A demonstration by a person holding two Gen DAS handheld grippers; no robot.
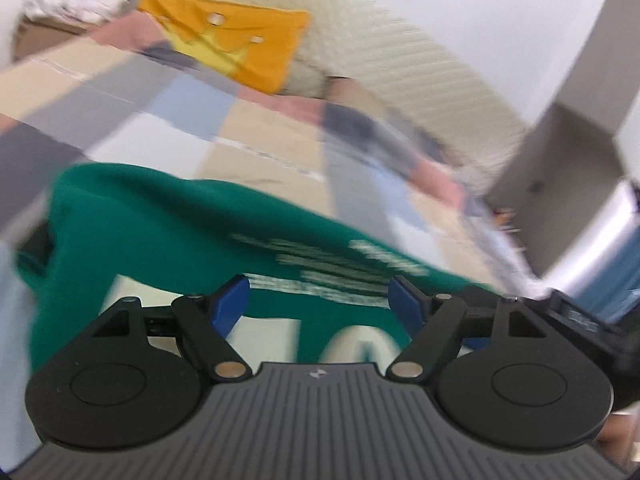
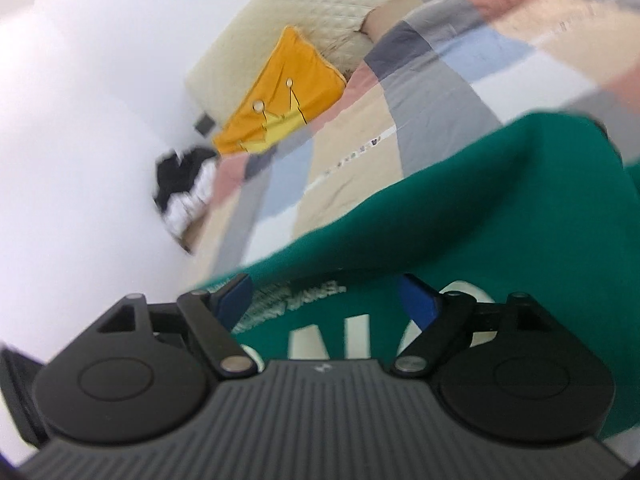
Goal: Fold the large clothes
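A green garment (image 1: 168, 220) with white lettering lies on a patchwork bedspread (image 1: 256, 128). In the left wrist view my left gripper (image 1: 320, 300) stands open just over its printed front, blue pads (image 1: 230, 304) wide apart and nothing pressed between them. The right wrist view shows the same green garment (image 2: 460, 208) under my right gripper (image 2: 330, 300), which is also open, its blue pads (image 2: 236, 296) clear of the cloth. Both views are blurred and tilted.
An orange cushion (image 1: 236, 40) with a yellow crown leans against the cream quilted headboard (image 1: 360, 40). A pile of black and white clothes (image 2: 184, 188) lies at the bed's far corner. A grey cabinet (image 1: 568, 152) stands at the right.
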